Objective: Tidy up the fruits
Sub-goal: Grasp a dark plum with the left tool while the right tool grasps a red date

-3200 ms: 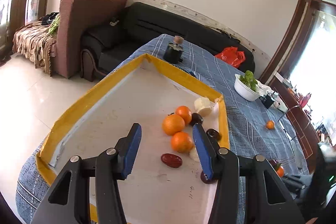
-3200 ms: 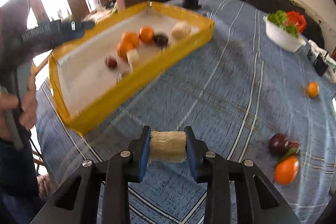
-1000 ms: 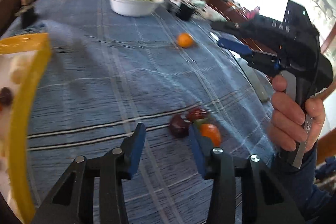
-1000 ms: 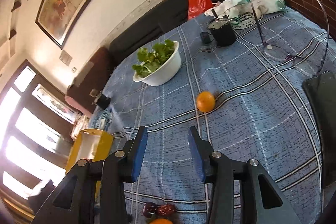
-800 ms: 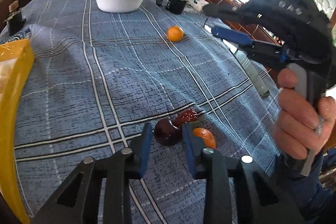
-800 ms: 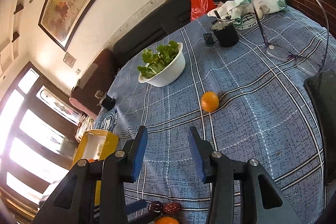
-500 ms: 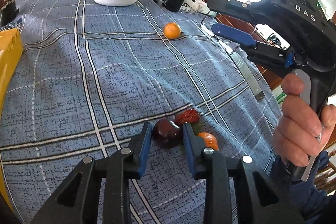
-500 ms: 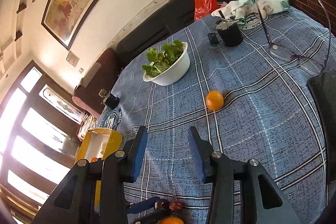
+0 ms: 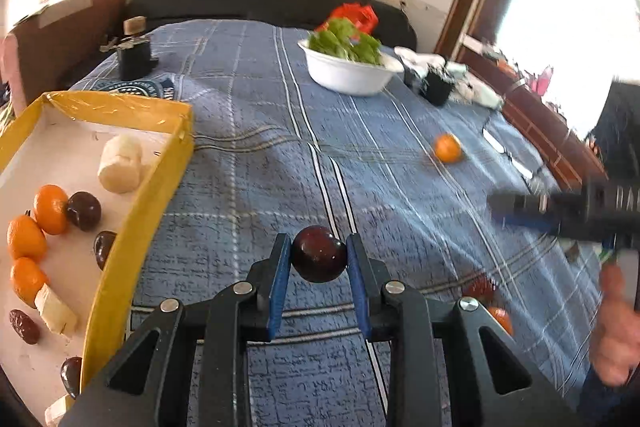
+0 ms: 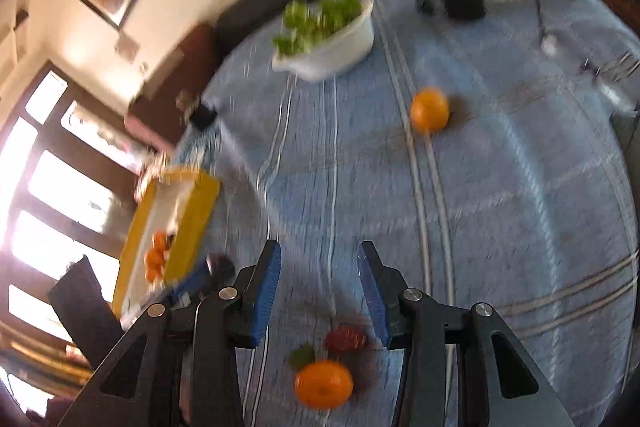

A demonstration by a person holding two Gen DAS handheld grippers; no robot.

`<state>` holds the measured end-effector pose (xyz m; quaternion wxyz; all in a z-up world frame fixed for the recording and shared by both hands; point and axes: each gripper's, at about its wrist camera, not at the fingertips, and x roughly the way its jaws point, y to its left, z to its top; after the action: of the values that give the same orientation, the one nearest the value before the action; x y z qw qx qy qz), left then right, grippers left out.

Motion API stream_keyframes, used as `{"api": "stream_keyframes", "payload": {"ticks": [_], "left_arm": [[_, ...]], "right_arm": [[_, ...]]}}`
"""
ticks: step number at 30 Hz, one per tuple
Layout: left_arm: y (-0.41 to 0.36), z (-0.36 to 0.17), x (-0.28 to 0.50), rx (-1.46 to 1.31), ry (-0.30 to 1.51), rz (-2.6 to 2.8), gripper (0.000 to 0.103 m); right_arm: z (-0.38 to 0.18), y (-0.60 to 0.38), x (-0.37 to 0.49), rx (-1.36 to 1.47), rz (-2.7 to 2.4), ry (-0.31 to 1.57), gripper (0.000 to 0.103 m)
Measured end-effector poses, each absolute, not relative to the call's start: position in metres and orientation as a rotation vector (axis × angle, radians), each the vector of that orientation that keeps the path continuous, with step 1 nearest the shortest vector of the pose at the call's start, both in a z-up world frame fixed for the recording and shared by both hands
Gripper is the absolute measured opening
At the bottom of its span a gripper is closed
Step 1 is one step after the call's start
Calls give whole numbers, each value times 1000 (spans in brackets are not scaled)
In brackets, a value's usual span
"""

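Note:
My left gripper [image 9: 319, 259] is shut on a dark red plum [image 9: 319, 253] and holds it above the blue checked tablecloth. The yellow-rimmed tray [image 9: 158, 195] lies to its left with several oranges, dark fruits and pale pieces inside. My right gripper [image 10: 319, 281] is open and empty, hovering above an orange with a leaf [image 10: 324, 383] and a red date [image 10: 345, 339]. A lone orange [image 10: 429, 109] lies farther off; it also shows in the left wrist view [image 9: 448, 147]. The right wrist view is blurred.
A white bowl of greens [image 9: 349, 67] stands at the back of the table, a dark cup [image 9: 436, 87] and white cloth to its right. A small dark jar [image 9: 134, 53] stands at the back left. A sofa lines the wall.
My left gripper closed on the plum, lifted it and swung left toward the tray. My right gripper dropped lower over the orange and date.

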<state>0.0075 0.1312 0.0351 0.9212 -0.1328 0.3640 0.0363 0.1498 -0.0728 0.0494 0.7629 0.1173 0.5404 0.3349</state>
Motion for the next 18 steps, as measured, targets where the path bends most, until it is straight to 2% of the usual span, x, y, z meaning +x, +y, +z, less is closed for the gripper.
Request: {"api": "stream_keyframes", "payload": {"ticks": [5, 15, 18], "left_arm": [[135, 34, 6, -293, 736, 80, 27], [138, 37, 9, -307, 702, 101, 27], [142, 42, 5, -316, 668, 126, 27]], "right_arm": [[35, -77, 141, 250, 720, 1270, 43], [20, -62, 128, 122, 714, 1323, 43], [34, -54, 117, 206, 910, 1265, 44]]}}
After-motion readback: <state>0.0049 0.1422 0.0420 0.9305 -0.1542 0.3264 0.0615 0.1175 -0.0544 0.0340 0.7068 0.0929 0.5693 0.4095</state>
